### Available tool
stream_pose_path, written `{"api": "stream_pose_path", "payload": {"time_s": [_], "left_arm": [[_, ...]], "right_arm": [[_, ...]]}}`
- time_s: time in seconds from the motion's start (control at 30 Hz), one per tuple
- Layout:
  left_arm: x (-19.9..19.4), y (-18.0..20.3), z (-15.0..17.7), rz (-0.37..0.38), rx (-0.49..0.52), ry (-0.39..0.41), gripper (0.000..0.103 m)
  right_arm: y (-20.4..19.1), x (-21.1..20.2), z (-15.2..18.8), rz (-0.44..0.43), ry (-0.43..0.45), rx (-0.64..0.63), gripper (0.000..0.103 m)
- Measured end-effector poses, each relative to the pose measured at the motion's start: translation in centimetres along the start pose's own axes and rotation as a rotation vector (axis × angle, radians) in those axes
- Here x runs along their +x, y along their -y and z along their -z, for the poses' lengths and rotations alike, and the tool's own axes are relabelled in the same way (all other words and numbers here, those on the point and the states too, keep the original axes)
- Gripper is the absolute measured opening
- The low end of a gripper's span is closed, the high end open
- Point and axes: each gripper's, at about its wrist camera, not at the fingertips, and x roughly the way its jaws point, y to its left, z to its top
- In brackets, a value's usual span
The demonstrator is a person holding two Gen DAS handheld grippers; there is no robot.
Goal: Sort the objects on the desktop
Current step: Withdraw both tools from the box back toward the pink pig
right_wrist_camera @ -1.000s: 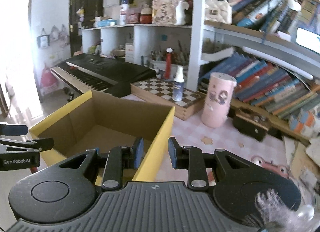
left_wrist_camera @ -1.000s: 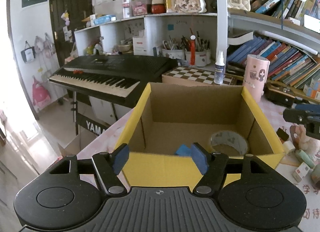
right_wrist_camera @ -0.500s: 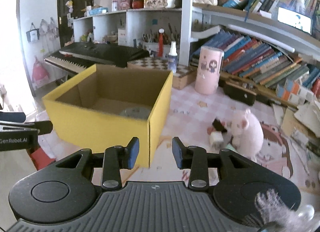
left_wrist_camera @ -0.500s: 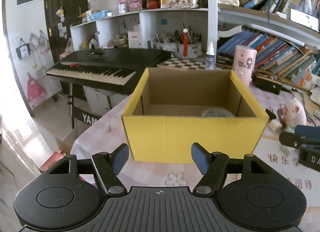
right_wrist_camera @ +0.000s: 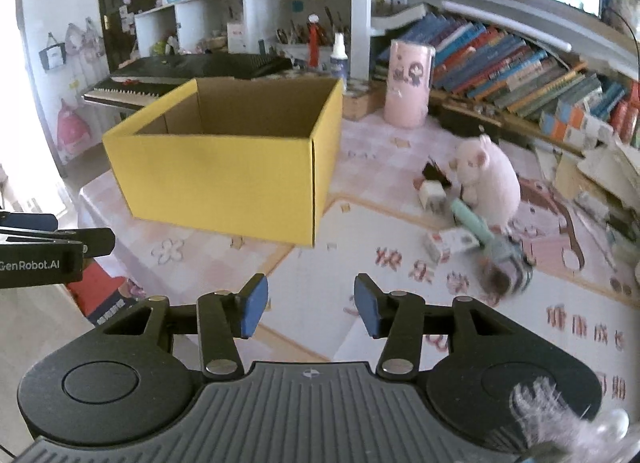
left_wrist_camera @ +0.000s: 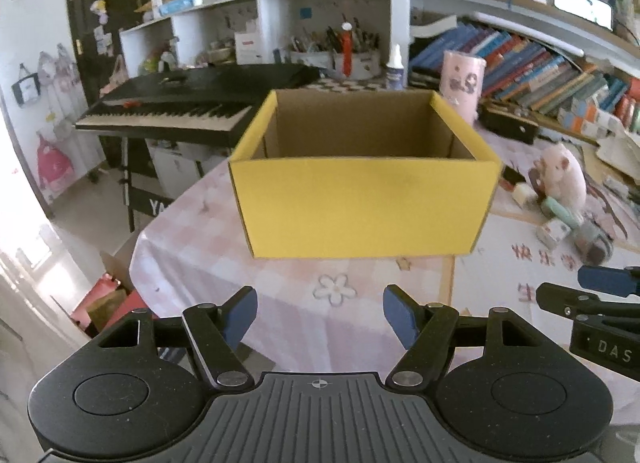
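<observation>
Both tongs now sit back from the yellow box, which a second ago filled the near view; a tape roll seen inside it then is now hidden by the front wall. Judged from this, one deposit is done and the next pickup is due.

Far left, a keyboard stands beyond the tabletop edge. The left tongs are spread and opening further, with nothing between them. The box stands ahead of them, open side up. The right tongs are opening, also empty, above the printed mat.

To the right lie the remaining objects: a pink plush toy, a small white box, a green item and a tape roll, clustered close together. The plush leans over its neighbours and may obstruct a clean grasp.
</observation>
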Motion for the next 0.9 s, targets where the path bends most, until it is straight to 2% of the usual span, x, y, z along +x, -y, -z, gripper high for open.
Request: {"api": "stream_pose_path", "payload": {"time_s": [0.03, 0.27, 0.4, 0.6, 0.9], "left_arm": [[-0.1, 0.1, 0.2, 0.002, 0.006, -0.002, 0.080], [-0.8, 0.7, 1.3, 0.024, 0.030, -0.010, 0.081], [-0.7, 1.2, 1.7, 0.050, 0.042, -0.025, 0.081], [-0.4, 2.3, 2.1, 0.096, 0.078, -0.045, 0.081], [0.7, 4.3, 1.5, 0.138, 0.124, -0.058, 0.081]], "right_arm": [[-0.1, -0.1, 0.3, 0.001, -0.006, 0.003, 0.046], [-0.4, -0.9, 1.6, 0.011, -0.024, 0.006, 0.050], [-0.2, -1.4, 2.1, 0.022, -0.033, 0.014, 0.061], [0.5, -1.7, 2.8, 0.054, -0.050, 0.037, 0.068], [2.5, -1.2, 3.2, 0.094, -0.071, 0.082, 0.069]]}}
